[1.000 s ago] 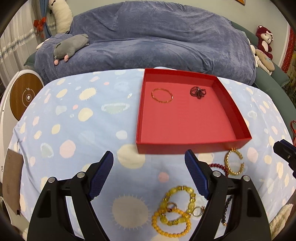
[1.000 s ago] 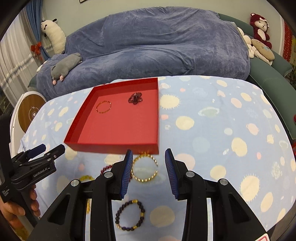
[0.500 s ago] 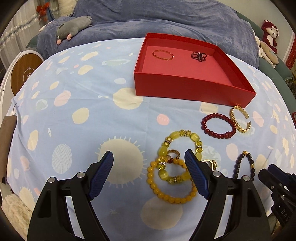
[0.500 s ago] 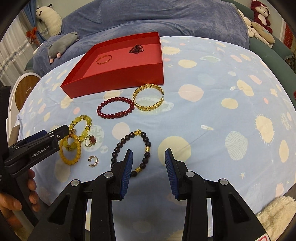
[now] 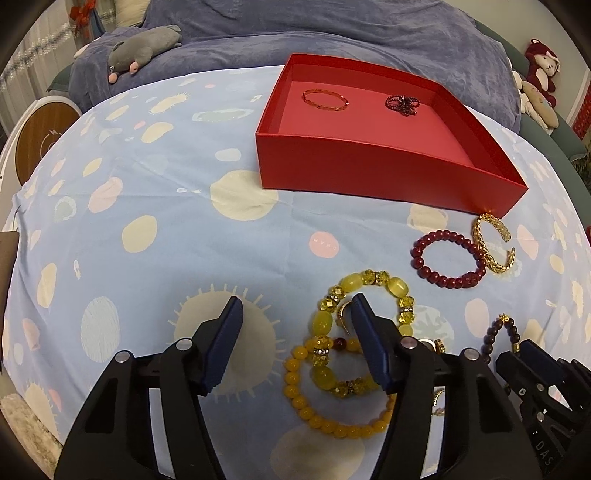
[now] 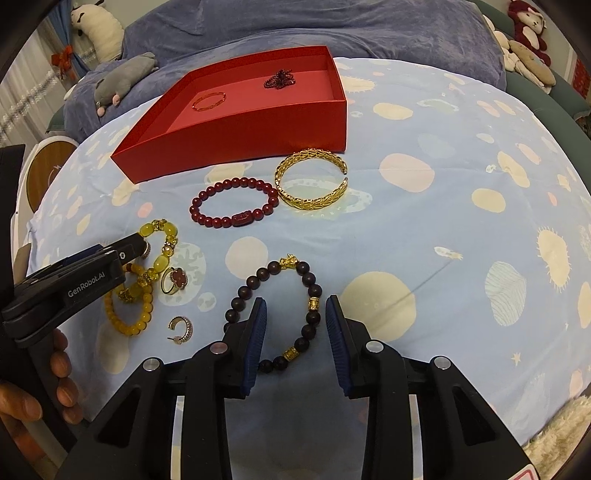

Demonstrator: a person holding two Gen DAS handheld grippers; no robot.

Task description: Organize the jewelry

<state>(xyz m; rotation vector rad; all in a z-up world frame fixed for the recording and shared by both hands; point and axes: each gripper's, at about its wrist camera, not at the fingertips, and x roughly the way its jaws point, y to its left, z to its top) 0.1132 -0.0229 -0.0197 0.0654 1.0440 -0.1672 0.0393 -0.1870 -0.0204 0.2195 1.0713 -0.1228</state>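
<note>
A red tray (image 5: 369, 173) (image 6: 236, 125) holds a thin orange bangle (image 5: 325, 99) and a dark beaded piece (image 5: 402, 104). On the cloth lie a red bead bracelet (image 6: 232, 203), a gold cuff (image 6: 312, 179), a dark bead bracelet (image 6: 275, 310), two yellow bead bracelets (image 5: 336, 354), a red-stone ring (image 6: 176, 279) and a small hoop earring (image 6: 181, 327). My left gripper (image 5: 297, 332) is open, low over the yellow bracelets' left side. My right gripper (image 6: 295, 328) is open, its jaws straddling the dark bracelet's right side.
A spotted blue cloth (image 5: 147, 229) covers the table. Behind it is a blue-covered sofa (image 6: 332, 33) with a grey plush toy (image 5: 144, 51) and other stuffed animals (image 6: 524, 59). A round wooden-topped object (image 5: 40, 140) stands at the left.
Both grippers have dropped closer to the cloth and the loose jewelry. The left jaws have narrowed but stay open. The right jaws now flank the dark bracelet.
</note>
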